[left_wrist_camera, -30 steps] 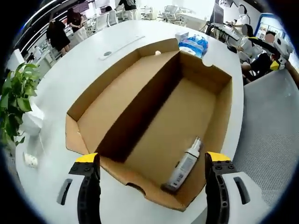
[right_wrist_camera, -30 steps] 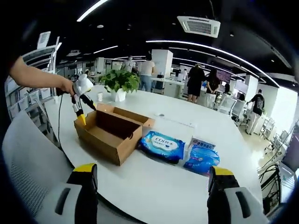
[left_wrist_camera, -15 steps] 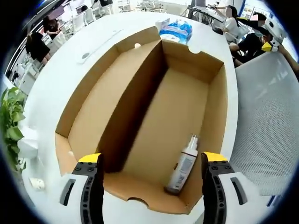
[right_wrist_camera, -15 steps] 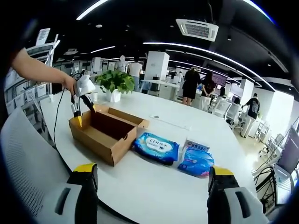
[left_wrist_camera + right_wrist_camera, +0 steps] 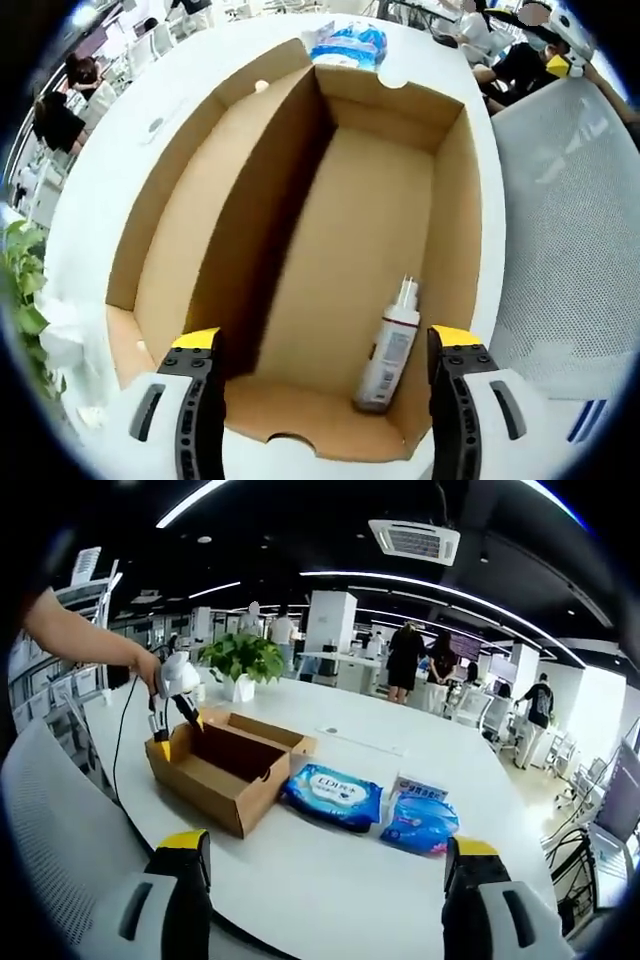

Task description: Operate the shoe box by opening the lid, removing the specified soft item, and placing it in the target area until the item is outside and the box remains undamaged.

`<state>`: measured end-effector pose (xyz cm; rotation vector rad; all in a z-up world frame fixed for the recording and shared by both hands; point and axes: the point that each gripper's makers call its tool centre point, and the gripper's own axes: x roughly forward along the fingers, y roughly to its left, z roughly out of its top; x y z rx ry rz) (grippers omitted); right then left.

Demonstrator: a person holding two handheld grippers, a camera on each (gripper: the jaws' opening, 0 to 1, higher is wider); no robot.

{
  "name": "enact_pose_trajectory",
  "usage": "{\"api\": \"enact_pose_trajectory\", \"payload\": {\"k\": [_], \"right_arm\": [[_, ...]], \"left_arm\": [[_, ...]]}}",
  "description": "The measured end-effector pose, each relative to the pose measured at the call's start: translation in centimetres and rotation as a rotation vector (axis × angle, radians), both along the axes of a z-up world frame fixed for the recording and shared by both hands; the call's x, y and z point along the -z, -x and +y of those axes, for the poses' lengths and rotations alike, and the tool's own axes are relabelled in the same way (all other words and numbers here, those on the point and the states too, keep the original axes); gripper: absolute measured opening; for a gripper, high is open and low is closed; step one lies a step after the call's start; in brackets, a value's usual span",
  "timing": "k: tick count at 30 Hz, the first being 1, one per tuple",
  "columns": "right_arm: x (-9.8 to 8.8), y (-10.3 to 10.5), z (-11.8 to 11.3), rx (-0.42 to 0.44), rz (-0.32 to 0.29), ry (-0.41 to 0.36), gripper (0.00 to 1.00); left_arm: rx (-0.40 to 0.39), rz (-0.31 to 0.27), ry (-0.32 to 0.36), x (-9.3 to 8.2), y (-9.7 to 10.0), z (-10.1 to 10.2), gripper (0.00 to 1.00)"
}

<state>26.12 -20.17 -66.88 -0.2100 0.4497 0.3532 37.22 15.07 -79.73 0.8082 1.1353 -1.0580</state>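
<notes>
Shoe box (image 5: 222,770): near table (image 5: 330,870) edge, spray bottle (image 5: 391,345) inside, at one corner. Wipes packs (image 5: 332,794) beside it; plant (image 5: 240,658) at far edge.

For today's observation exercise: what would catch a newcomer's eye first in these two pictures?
The open cardboard box on the white table, with a white spray bottle lying in its near corner. The left claw hangs open over the box's near end. Beside the box lie two blue wipe packs.
</notes>
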Motion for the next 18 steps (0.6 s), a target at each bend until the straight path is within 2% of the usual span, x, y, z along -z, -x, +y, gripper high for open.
{"api": "enact_pose_trajectory", "payload": {"k": [6,9,12,18], "right_arm": [[0.0,0.0,-0.1,0.007,0.002,-0.005,0.97],[0.0,-0.1,-0.2,0.013,0.003,-0.010,0.97],[-0.1,-0.2,-0.2,0.024,0.002,-0.038,0.96],[0.0,-0.2,-0.3,0.032,0.000,-0.035,0.96]], "left_arm": [[0.075,0.013,-0.053,1.1,0.1,0.2,0.82],[0.122,0.017,-0.052,1.5,0.3,-0.3,0.80],[0.130,0.027,-0.057,2.0,0.4,-0.6,0.77],[0.142,0.037,-0.075,2.9,0.3,-0.8,0.77]]}}
